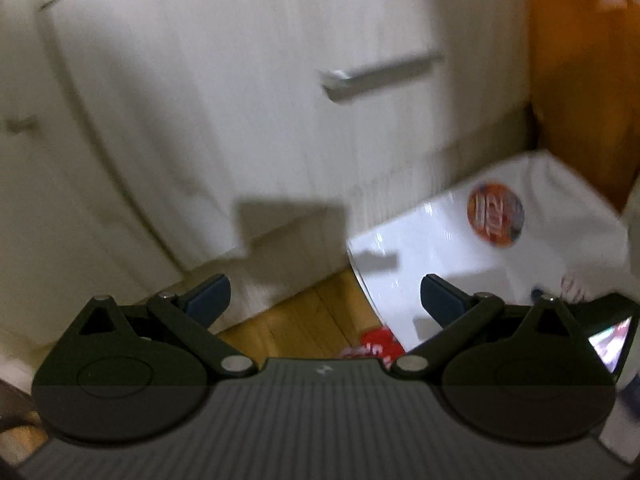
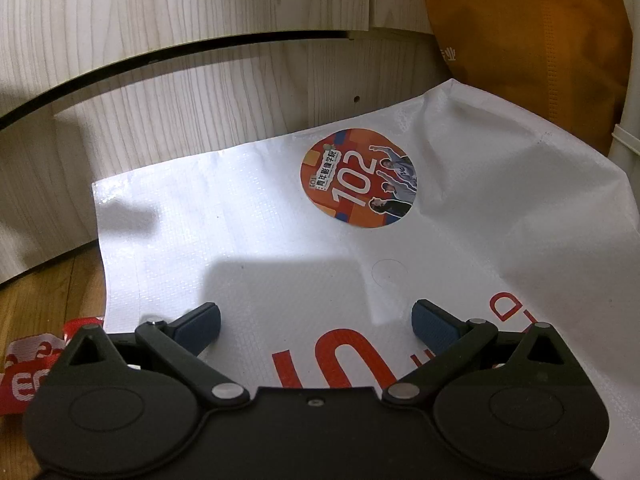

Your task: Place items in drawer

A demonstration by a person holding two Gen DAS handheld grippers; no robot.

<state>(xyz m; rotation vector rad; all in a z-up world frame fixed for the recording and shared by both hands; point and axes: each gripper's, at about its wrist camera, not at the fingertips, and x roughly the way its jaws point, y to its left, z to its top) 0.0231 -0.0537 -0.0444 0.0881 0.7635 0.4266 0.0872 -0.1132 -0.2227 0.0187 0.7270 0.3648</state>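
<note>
Left wrist view, tongs: my left tongs [image 1: 325,300] are spread wide and hold nothing; they hang above the wooden floor [image 1: 296,316], aimed at the white cabinet.
Left wrist view, drawer: the drawer front [image 1: 240,100] with its metal bar handle [image 1: 380,74] looks closed, so I judge these tongs are kept free to pull it open.
Left wrist view, item: the white bag [image 1: 480,256] lies flat on the floor at the cabinet's foot, to the right of these tongs, with a round orange sticker [image 1: 495,215] on top.
Left wrist view, limits: this view is blurred, so the print cannot be read.
Right wrist view, tongs: my right tongs [image 2: 316,326] are also spread and grip nothing, directly over the white bag [image 2: 248,240]; I cannot tell whether the tips touch it.
Right wrist view, why there: I judge they are lined up to take the bag as the thing to stow.
Right wrist view, extra detail: only here is the sticker [image 2: 358,178] sharp, showing "102", along with red lettering on the bag, a red printed strap [image 2: 28,364] at its left edge, and an orange bag [image 2: 520,40] behind.
Right wrist view, missing: the handle is out of view; I see only a dark gap [image 2: 168,54] between cabinet panels.
</note>
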